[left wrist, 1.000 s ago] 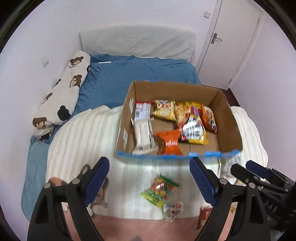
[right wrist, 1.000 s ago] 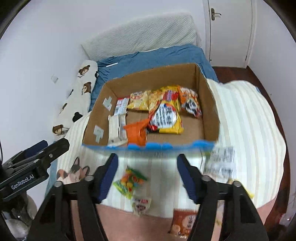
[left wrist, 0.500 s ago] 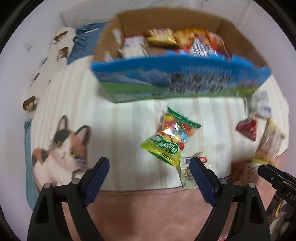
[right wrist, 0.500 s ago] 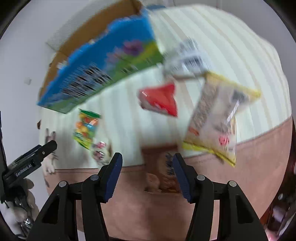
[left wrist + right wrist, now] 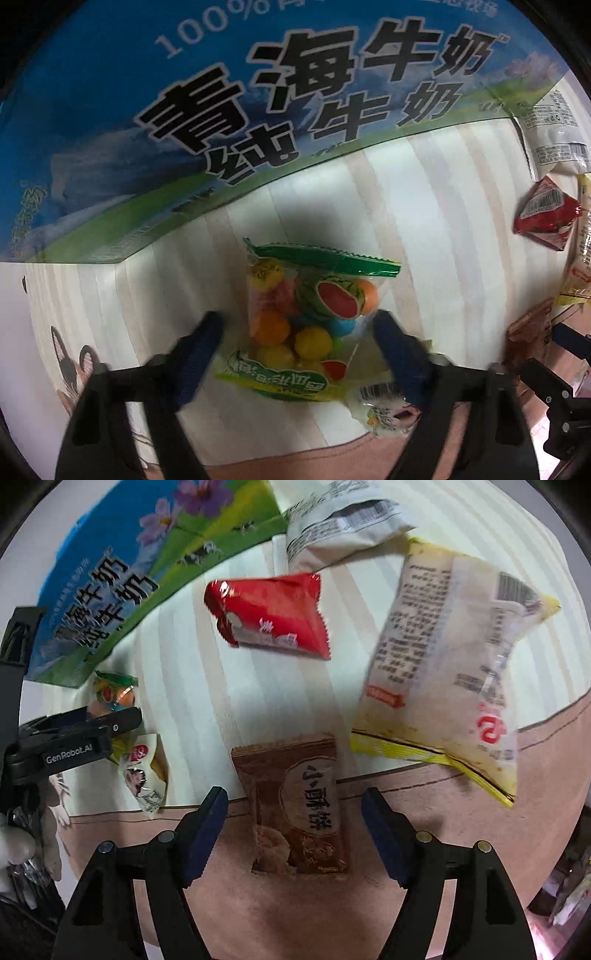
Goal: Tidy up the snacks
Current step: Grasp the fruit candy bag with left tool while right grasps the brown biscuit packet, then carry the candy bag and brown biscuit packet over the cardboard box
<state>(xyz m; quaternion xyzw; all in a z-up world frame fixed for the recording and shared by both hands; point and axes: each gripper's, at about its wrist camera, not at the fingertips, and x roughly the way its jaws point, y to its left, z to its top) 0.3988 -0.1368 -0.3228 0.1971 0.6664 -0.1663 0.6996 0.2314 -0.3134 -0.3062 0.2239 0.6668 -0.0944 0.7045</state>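
A cream striped blanket (image 5: 207, 686) with a pinkish-brown border covers the bed, and the snacks lie scattered on it in front of a blue and green milk carton box (image 5: 207, 122). Nearest the left hand-held gripper (image 5: 297, 334), which points straight down, a clear green-edged bag of coloured fruit candies (image 5: 306, 317) lies directly between its two blue fingers; the jaws are closing around it, the right pad looks to be at the bag's edge while the left pad stands a little clear, so no firm grip shows yet. Just below and right of that bag sits a small pale sachet (image 5: 384, 410), partly behind the right finger. Beyond the candy bag the printed wall of the box fills the upper view. The right hand-held gripper (image 5: 293, 825) hangs over the blanket's border with its jaws opening, and a brown biscuit packet (image 5: 295, 805) lies between the fingers, apart from both pads. Past its fingertips, a red wrapped snack (image 5: 273, 613) lies on the stripes, and to the right of it a large pale bag with a yellow edge (image 5: 454, 657) rests tilted. Farther still, a white packet with a barcode (image 5: 343, 520) lies beside the box corner. At the left of this view the other gripper covers part of the candy bag.
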